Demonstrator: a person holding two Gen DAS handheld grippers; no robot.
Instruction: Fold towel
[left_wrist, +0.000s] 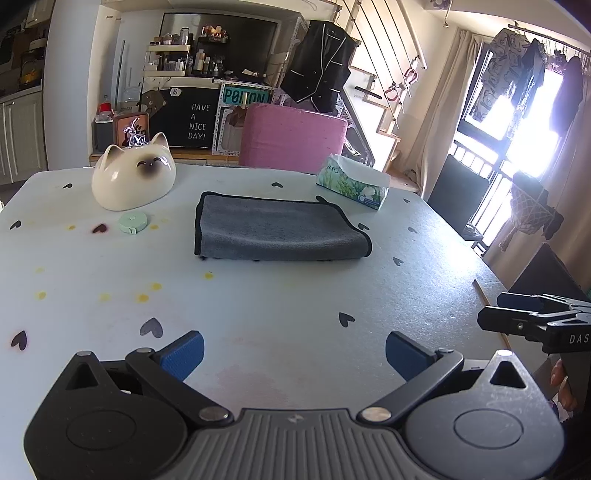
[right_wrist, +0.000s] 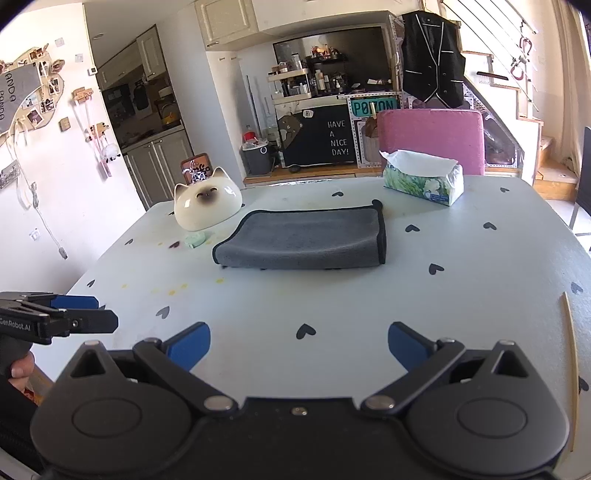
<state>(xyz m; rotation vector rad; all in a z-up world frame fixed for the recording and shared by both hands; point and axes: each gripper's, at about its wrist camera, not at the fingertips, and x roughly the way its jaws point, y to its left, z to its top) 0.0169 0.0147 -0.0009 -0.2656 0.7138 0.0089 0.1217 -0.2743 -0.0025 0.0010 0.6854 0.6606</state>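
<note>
Your towel (left_wrist: 277, 230) lies folded into a grey rectangle with black edging, flat near the middle of the table (left_wrist: 295, 314), well apart from both grippers. Behind it to the left sits a cat figurine (left_wrist: 133, 173), with a small green tape measure (left_wrist: 133, 223) just in front of it. Behind the towel to the right stands a tissue box (left_wrist: 352, 182), and a pink chair (left_wrist: 293, 138) is at the far edge. Your left gripper (left_wrist: 293, 354) hovers over the near part of the table, its blue pads (left_wrist: 183, 354) spread wide and holding nothing. Your right gripper (right_wrist: 299, 347) is beside it, likewise released, its fingers (right_wrist: 188, 345) wide apart and empty.
</note>
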